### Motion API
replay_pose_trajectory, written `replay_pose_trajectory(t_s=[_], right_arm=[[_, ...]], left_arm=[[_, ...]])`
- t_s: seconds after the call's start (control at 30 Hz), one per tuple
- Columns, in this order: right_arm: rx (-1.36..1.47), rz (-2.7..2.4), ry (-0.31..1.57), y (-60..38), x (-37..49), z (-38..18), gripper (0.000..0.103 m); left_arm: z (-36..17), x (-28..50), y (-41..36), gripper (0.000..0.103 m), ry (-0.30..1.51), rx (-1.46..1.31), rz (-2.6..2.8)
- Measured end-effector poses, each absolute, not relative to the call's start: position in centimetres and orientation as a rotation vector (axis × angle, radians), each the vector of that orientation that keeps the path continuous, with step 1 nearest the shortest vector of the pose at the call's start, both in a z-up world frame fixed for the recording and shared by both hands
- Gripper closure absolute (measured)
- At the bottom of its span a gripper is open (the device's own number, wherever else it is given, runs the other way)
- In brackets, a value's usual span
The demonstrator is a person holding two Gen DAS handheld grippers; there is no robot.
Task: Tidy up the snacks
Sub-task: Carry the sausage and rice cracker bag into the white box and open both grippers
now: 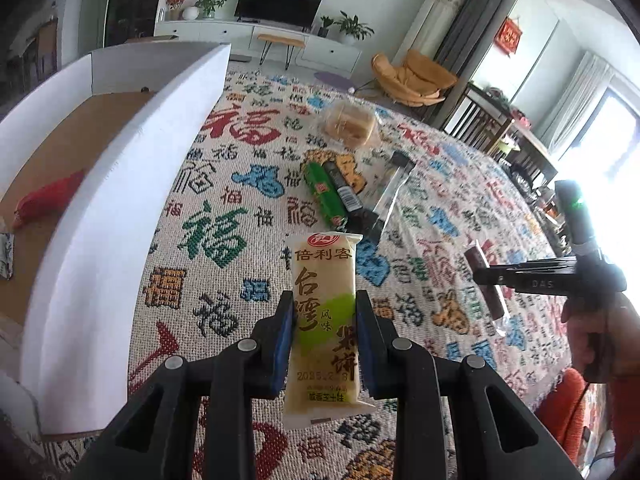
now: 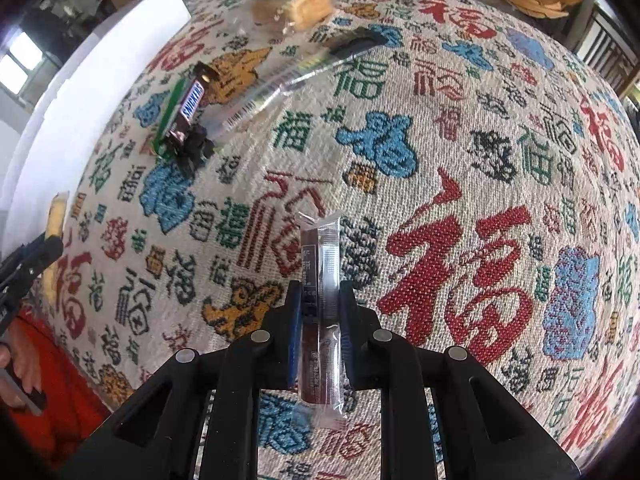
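From where I'm driving, there's a woven cloth (image 1: 248, 184) covered in colourful characters under everything. Further back I see a dark TV (image 1: 279, 3) on a white cabinet (image 1: 256, 38) with potted plants (image 1: 354, 26), plus an orange chair (image 1: 412, 78) by grey curtains (image 1: 476, 20).

Black left claw (image 1: 324, 344) with blue pads, silver rivets; orange-red sleeve (image 2: 60, 380).

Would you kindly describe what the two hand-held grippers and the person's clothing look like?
Each hand-held gripper, left and right, has black plastic linkages with silver rivets and blue fingertip pads. The person's clothing is red-orange.
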State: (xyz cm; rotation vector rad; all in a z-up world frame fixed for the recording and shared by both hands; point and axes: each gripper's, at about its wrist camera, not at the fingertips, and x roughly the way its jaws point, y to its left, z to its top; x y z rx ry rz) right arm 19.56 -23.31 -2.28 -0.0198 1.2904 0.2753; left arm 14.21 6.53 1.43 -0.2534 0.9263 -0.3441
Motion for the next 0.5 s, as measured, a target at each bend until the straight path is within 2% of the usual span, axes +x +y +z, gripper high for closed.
replay_pose_trajectory(t_s=[0.17, 0.3, 0.4, 0.5], right_arm=[[0.075, 0.387, 1.171, -20.7, 19.3, 3.8, 0.085], [0.143, 0.550, 1.049, -14.5, 20.4, 10.2, 0.085], [0.187, 0.705, 0.981, -8.1, 21.0, 14.1, 0.085], [0.213, 0.839, 0.972, -0.9, 21.3, 15.5, 0.085]], left_arm=[[7.3, 12.6, 9.9, 0.075, 0.816, -0.357, -0.336], [11.3, 12.8, 15.2, 0.075, 0.752, -0.371, -0.226], [12.2, 14.0, 20.2, 0.075, 0.741, -0.357, -0.077], [11.3, 15.1, 24.3, 0.075, 0.767, -0.340, 0.055]])
